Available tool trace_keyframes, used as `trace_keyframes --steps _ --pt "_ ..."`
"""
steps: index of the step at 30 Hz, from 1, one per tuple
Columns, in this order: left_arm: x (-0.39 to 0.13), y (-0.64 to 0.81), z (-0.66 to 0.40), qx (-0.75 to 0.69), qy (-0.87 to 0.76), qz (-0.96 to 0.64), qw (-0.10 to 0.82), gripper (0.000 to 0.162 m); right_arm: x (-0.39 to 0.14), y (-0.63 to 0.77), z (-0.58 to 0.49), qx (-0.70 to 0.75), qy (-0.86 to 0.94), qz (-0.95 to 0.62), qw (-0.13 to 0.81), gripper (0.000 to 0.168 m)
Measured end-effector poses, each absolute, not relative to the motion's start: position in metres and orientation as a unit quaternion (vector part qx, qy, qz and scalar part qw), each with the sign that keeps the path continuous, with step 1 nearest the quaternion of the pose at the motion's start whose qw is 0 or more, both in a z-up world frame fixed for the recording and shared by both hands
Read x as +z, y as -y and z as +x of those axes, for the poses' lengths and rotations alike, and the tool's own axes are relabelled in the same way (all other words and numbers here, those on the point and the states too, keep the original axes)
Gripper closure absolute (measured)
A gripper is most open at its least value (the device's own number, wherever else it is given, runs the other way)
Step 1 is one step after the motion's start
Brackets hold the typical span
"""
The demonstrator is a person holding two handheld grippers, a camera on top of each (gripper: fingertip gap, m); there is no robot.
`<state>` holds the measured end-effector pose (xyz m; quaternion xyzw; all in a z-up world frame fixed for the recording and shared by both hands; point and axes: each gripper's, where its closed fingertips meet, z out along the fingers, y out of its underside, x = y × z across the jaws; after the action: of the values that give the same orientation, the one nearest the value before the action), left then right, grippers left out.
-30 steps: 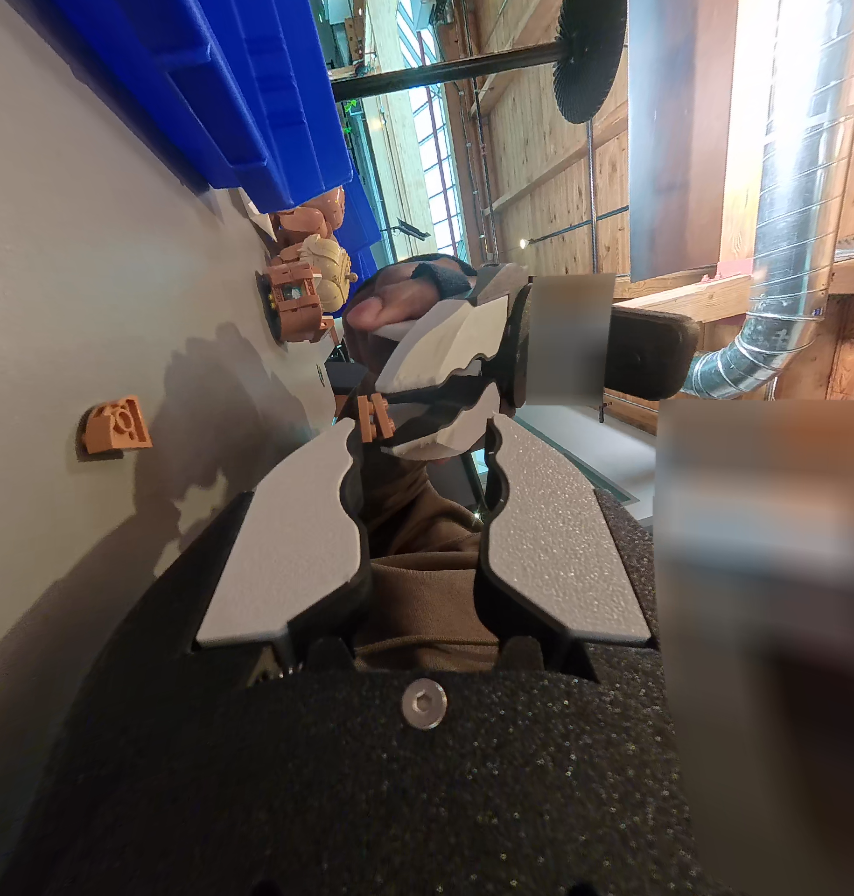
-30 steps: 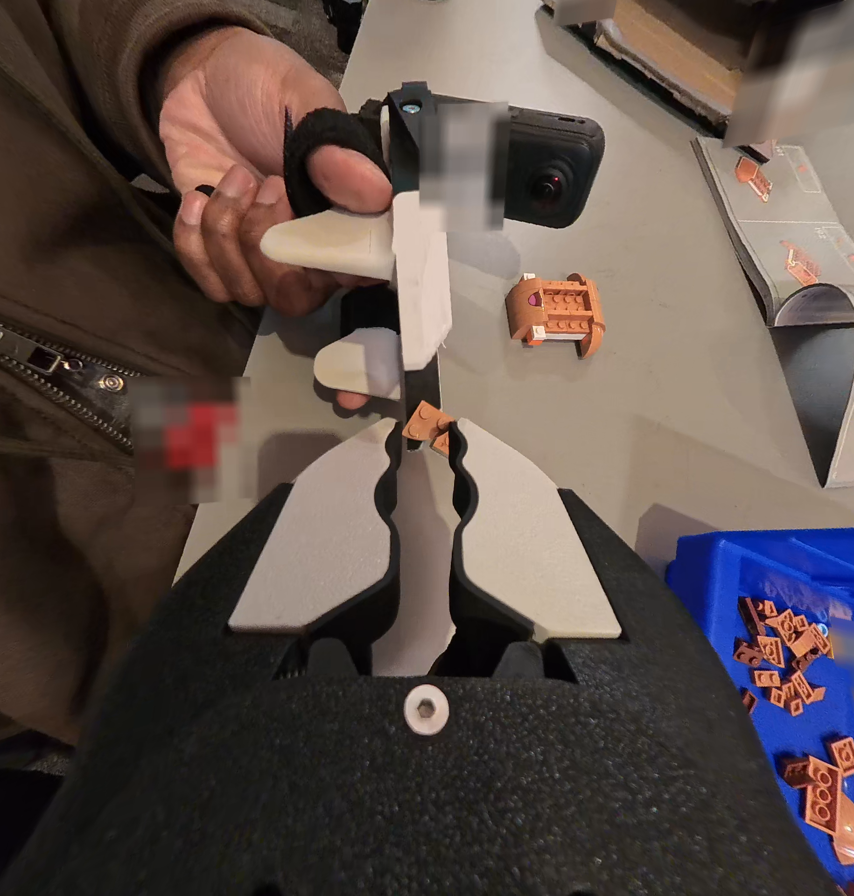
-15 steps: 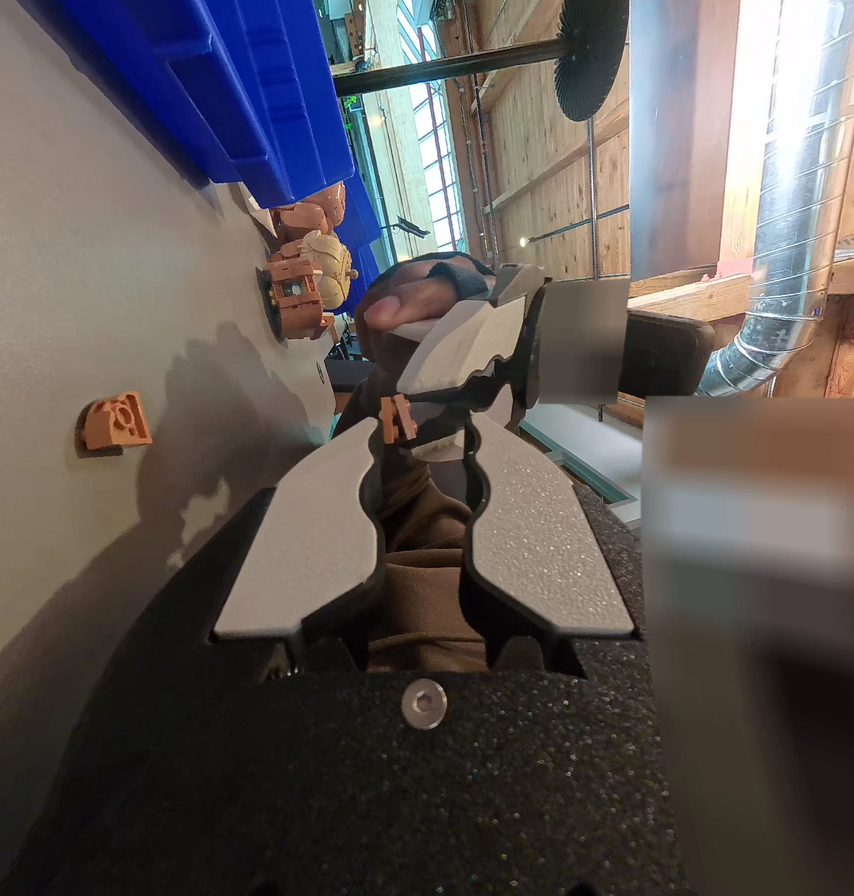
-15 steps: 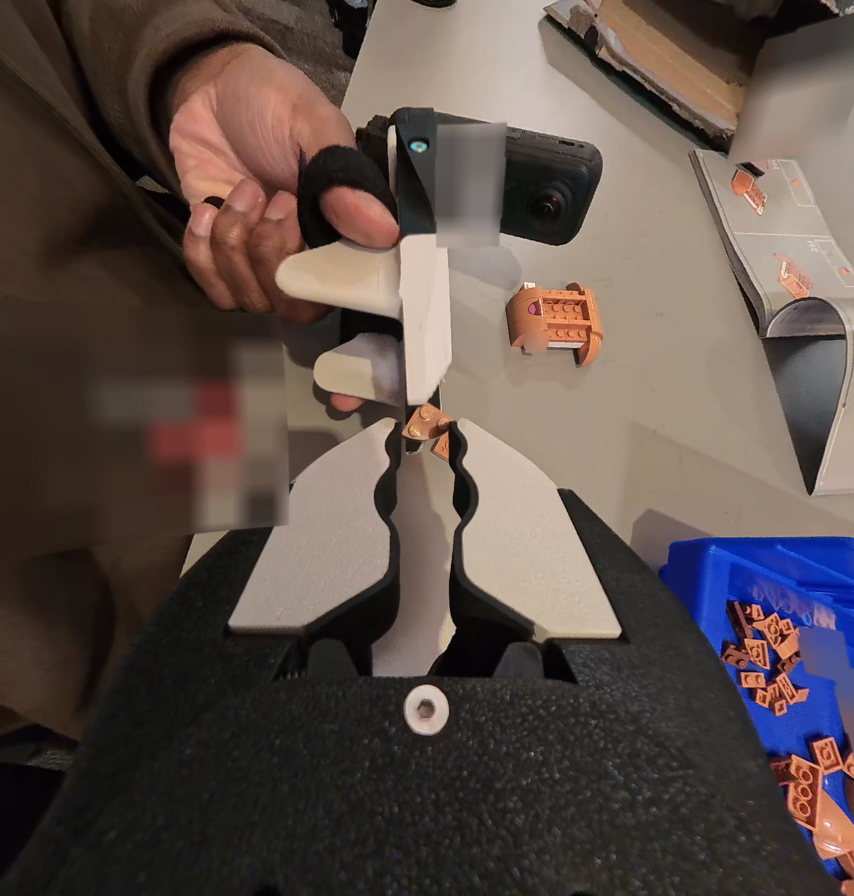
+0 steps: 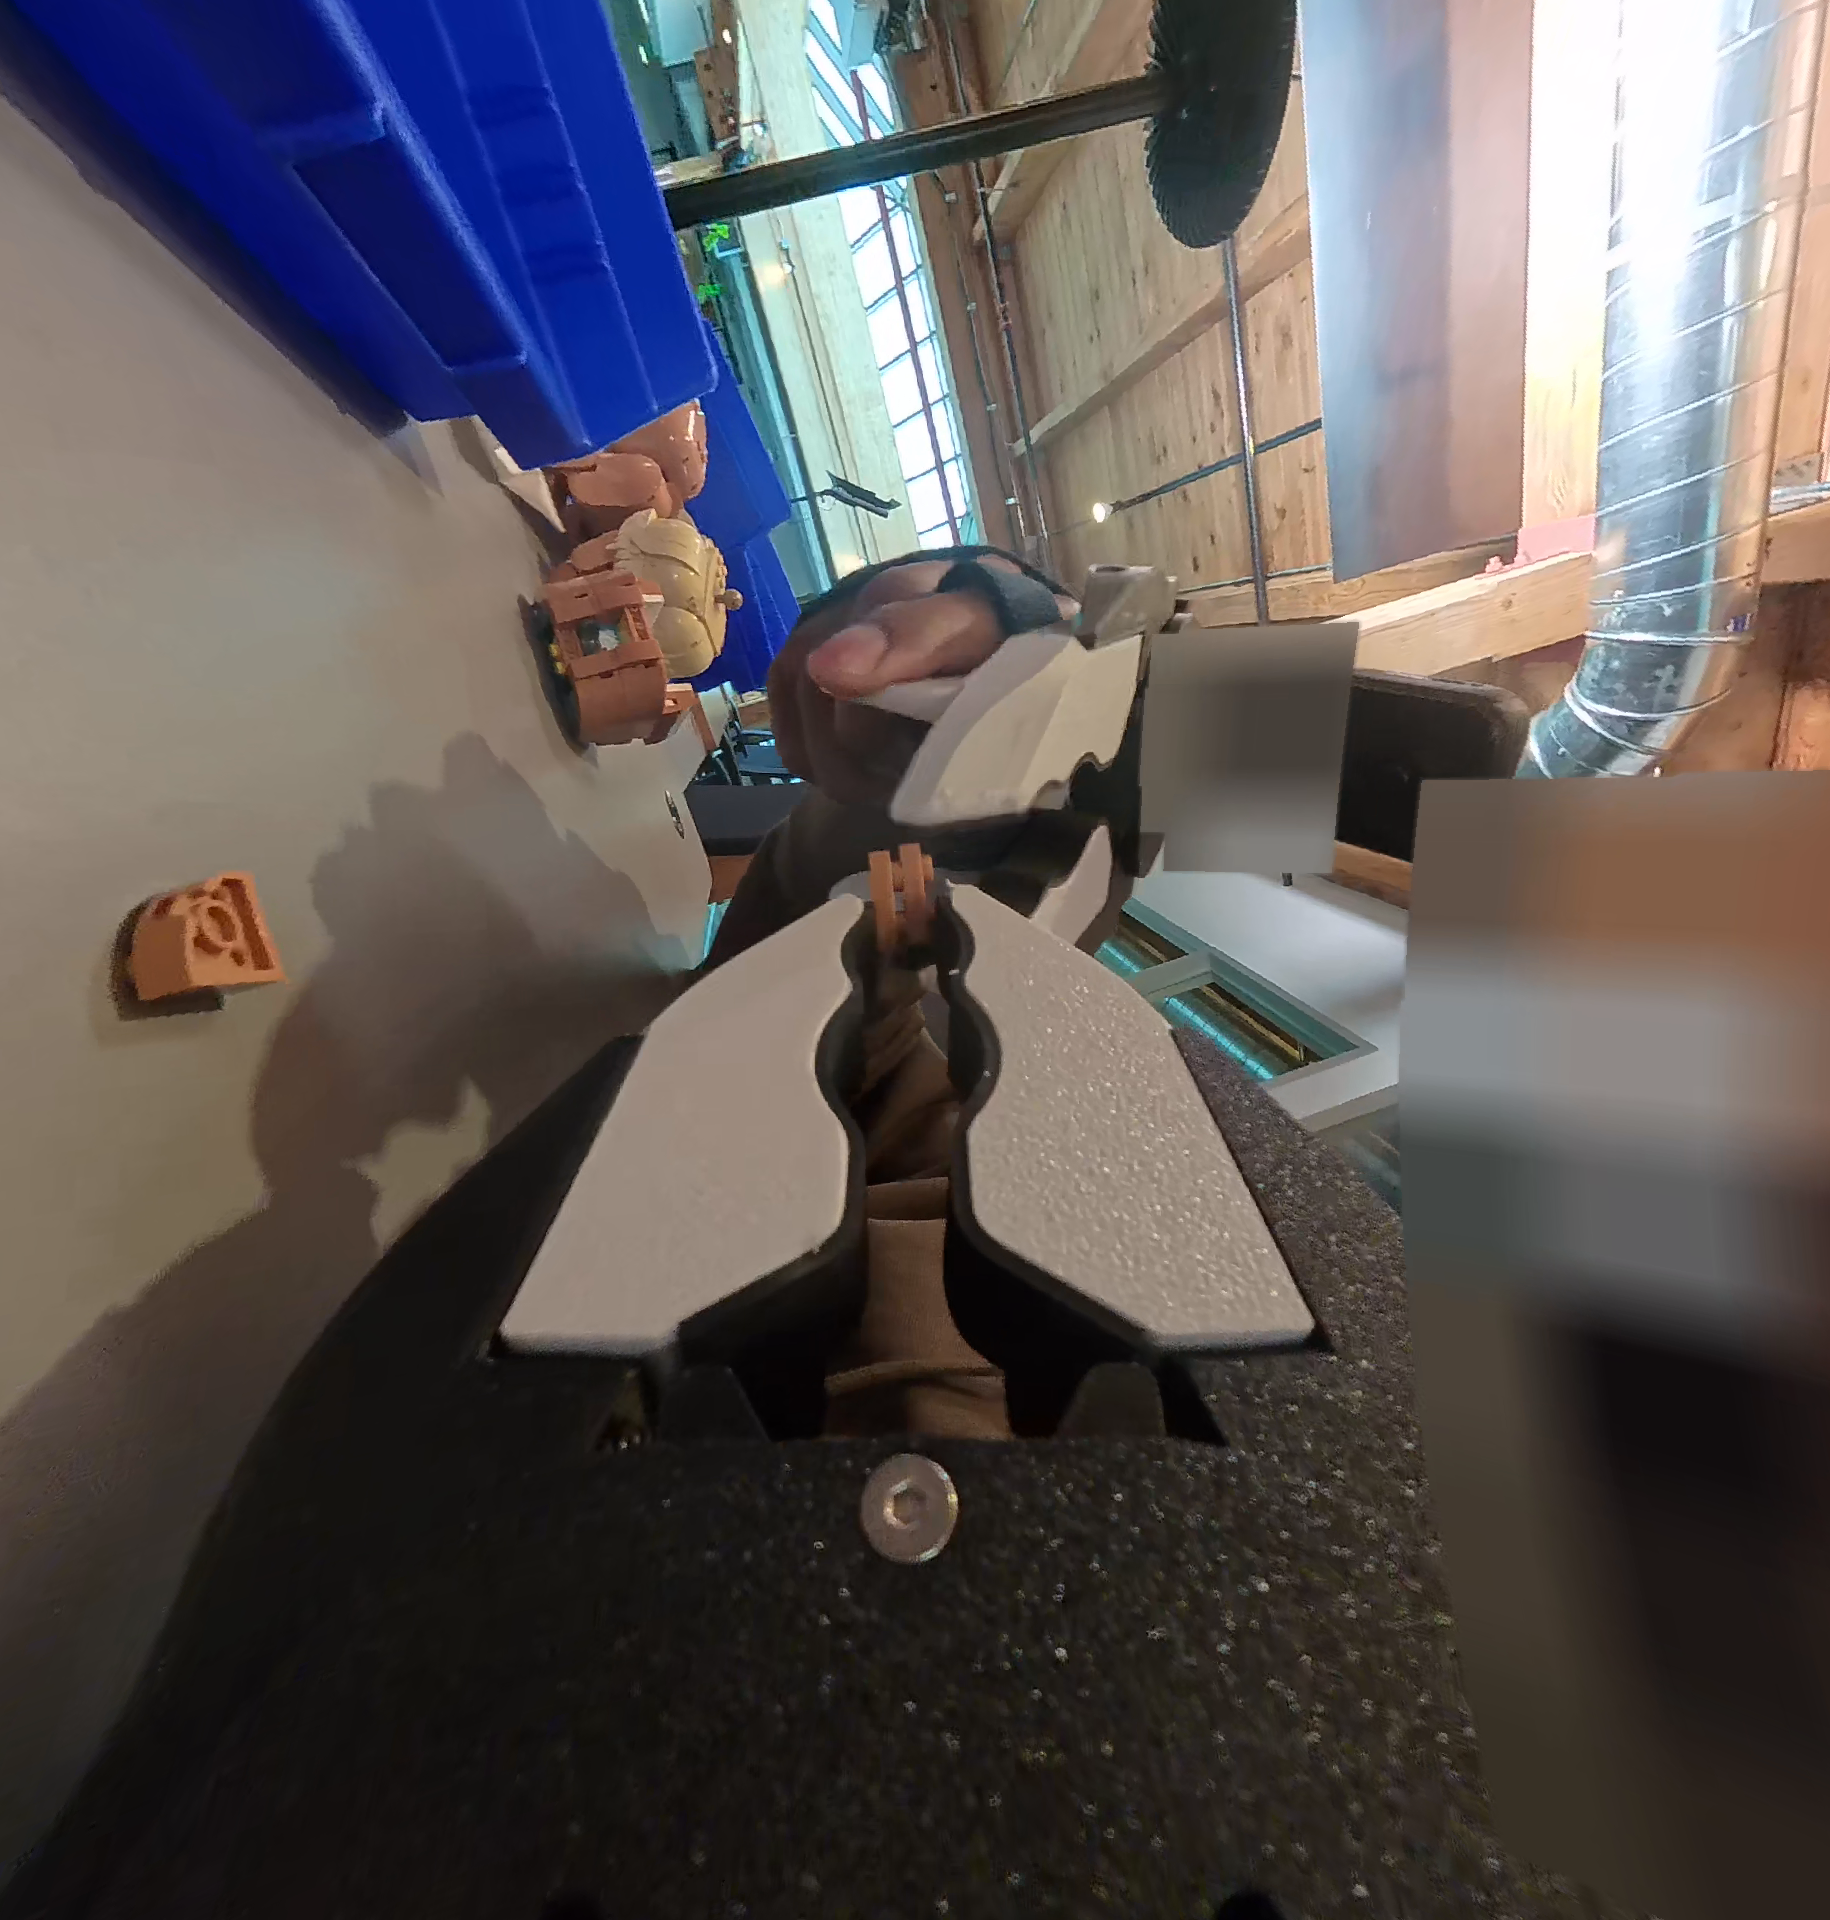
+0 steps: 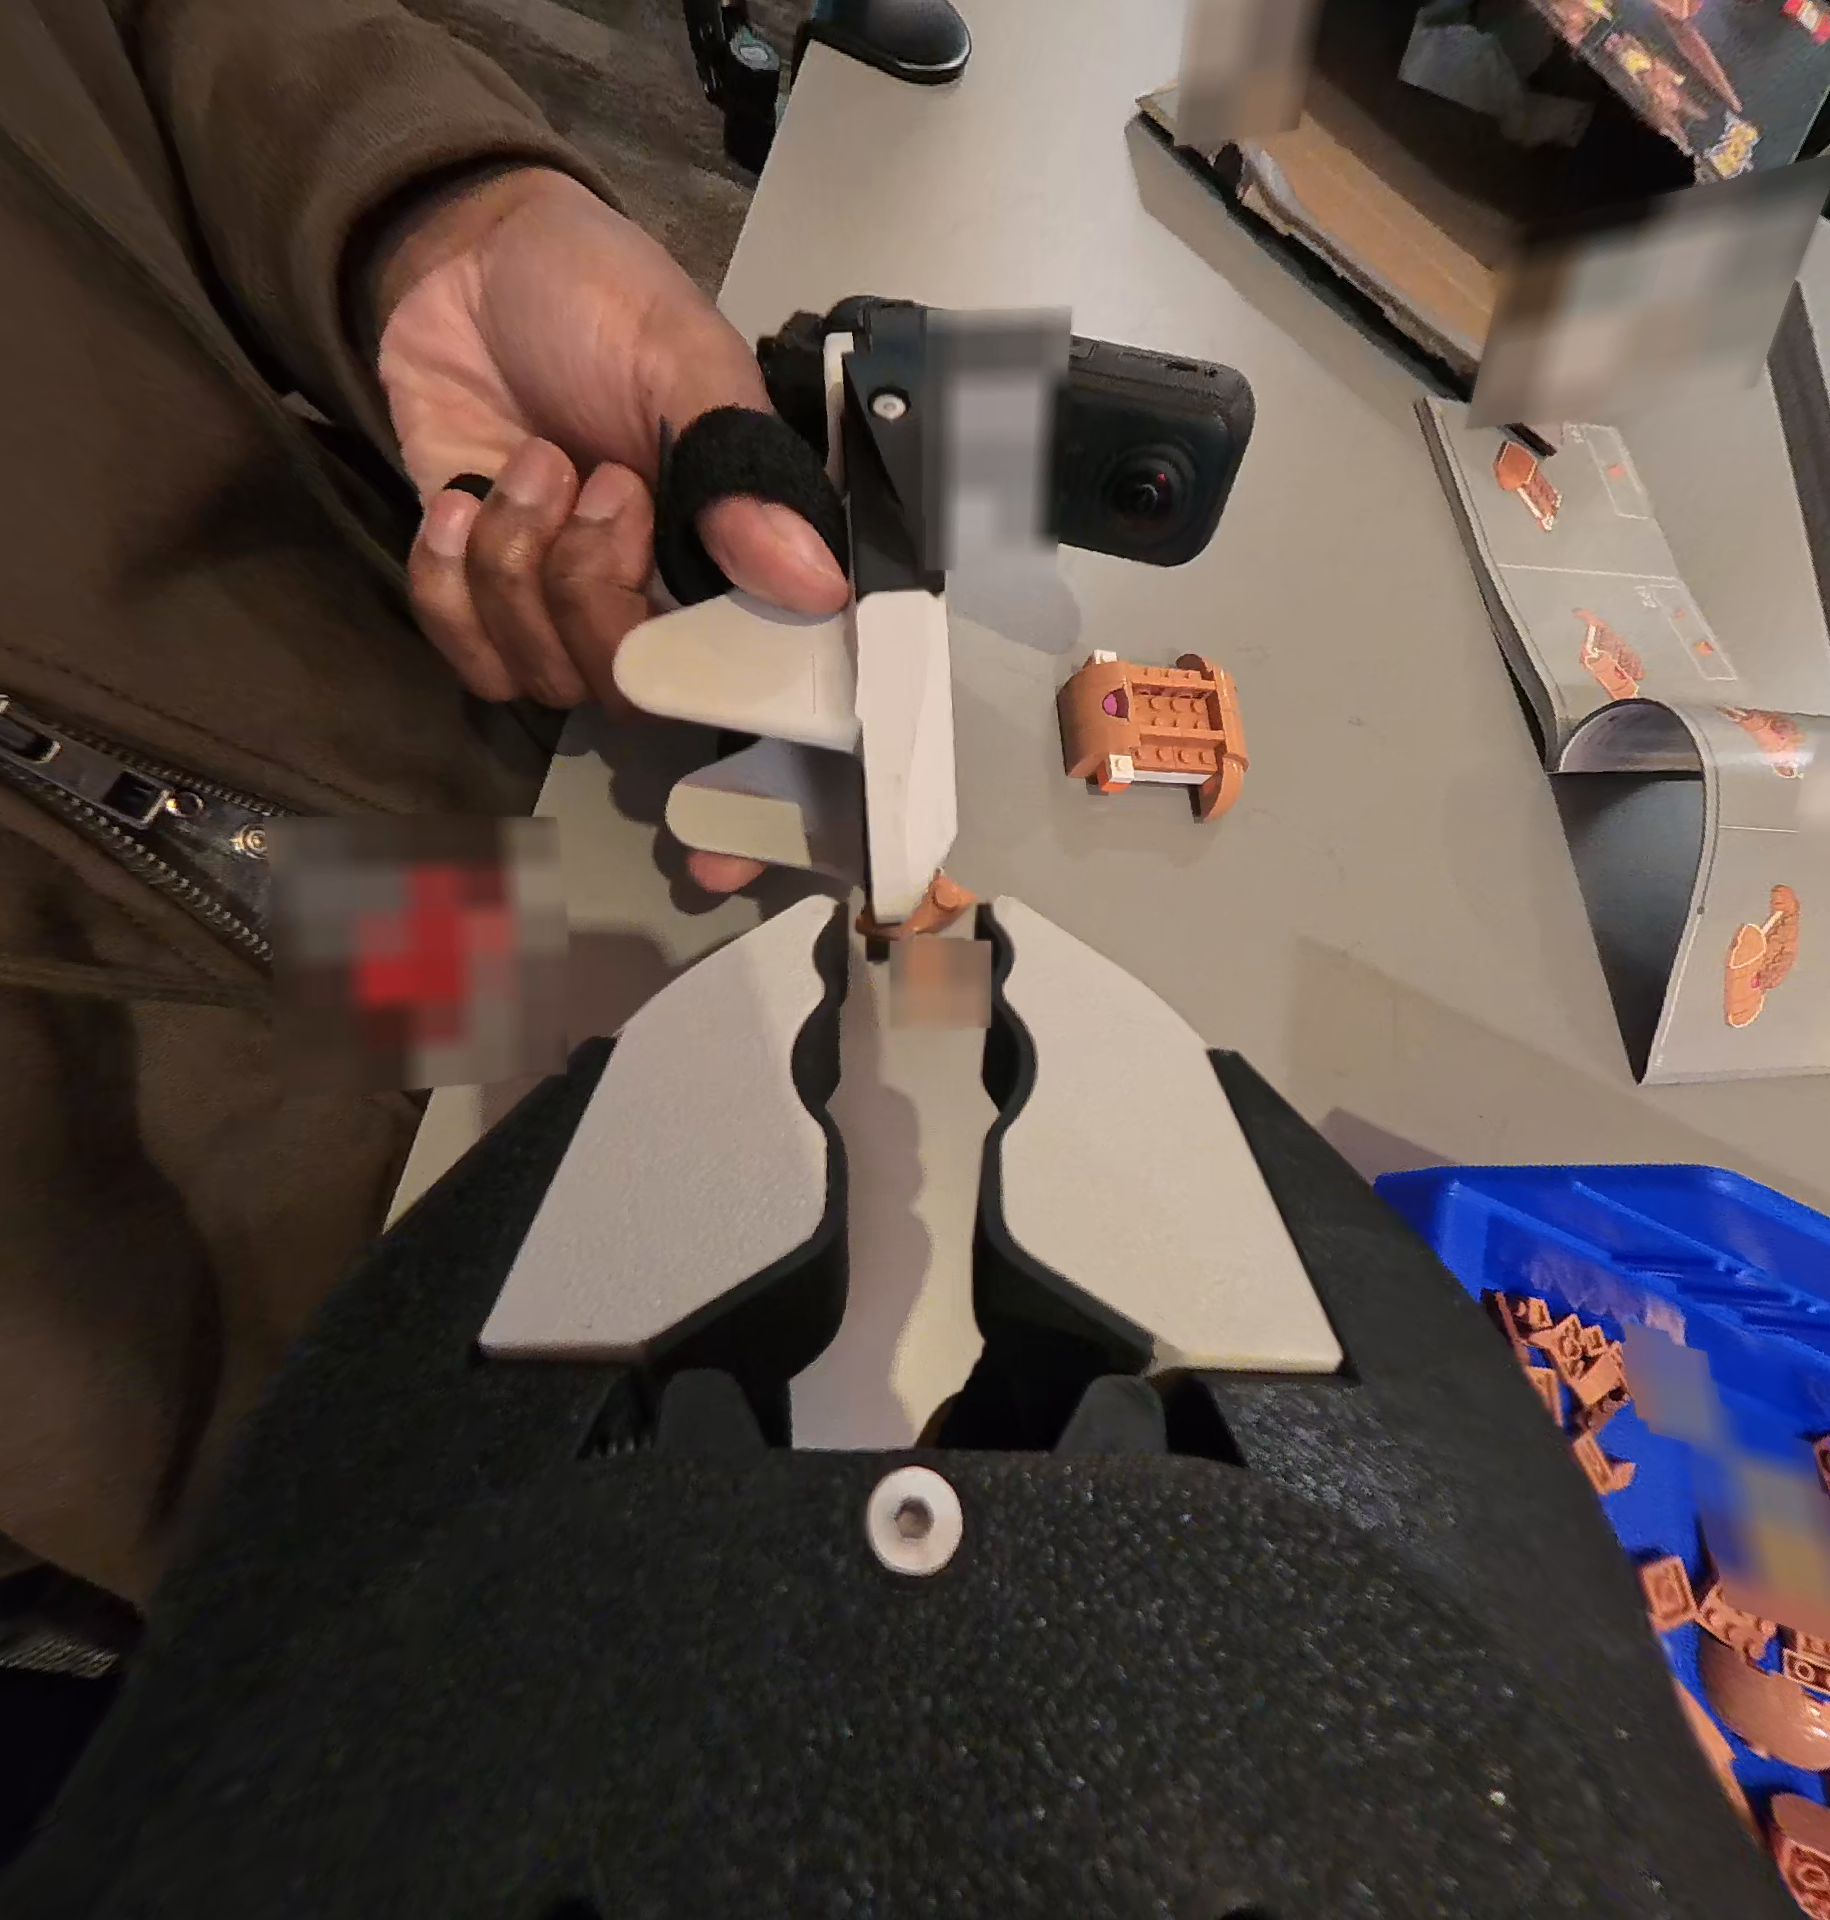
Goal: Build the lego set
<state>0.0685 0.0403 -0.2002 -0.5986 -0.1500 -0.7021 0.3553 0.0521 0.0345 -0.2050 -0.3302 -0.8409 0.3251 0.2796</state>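
Observation:
My left gripper (image 5: 906, 925) is shut on a small orange lego piece (image 5: 898, 904), two thin plates edge-on between its pads. In the right wrist view the left gripper's white fingers (image 6: 906, 810) come down onto the same orange piece (image 6: 937, 902). That piece sits between the tips of my right gripper (image 6: 916, 920), which is open with a gap on each side. The right gripper also shows in the left wrist view (image 5: 880, 847), jaws apart. An orange sub-assembly (image 6: 1150, 727) lies on the grey table (image 6: 1306, 987).
A blue bin (image 6: 1617, 1247) of orange pieces stands at the right, and an open instruction booklet (image 6: 1617, 675) lies beyond it. In the left wrist view there are blue bins (image 5: 423, 208), finished brown and cream models (image 5: 620, 644) and a loose orange piece (image 5: 204, 940). The tips of both grippers are at nearly the same place. The orange sub-assembly (image 6: 1150, 727) is about equally far from each gripper, around 15 centimetres.
My left jaws closed from wide open onto the orange piece that the right gripper was holding. The right jaws then opened a little and let go of it.

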Motion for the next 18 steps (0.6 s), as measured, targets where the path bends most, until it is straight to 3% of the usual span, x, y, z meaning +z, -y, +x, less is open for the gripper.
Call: trace_keyframes --steps 8,18 --pt "-0.19 -0.037 0.069 -0.718 0.137 -0.58 0.36 0.152 -0.195 -0.033 0.055 0.371 0.823 -0.315 0.294 0.129" --pt "-0.175 -0.025 0.079 -0.714 0.058 -0.583 0.382 0.152 -0.17 -0.017 0.064 0.452 0.79 -0.275 0.312 0.141"
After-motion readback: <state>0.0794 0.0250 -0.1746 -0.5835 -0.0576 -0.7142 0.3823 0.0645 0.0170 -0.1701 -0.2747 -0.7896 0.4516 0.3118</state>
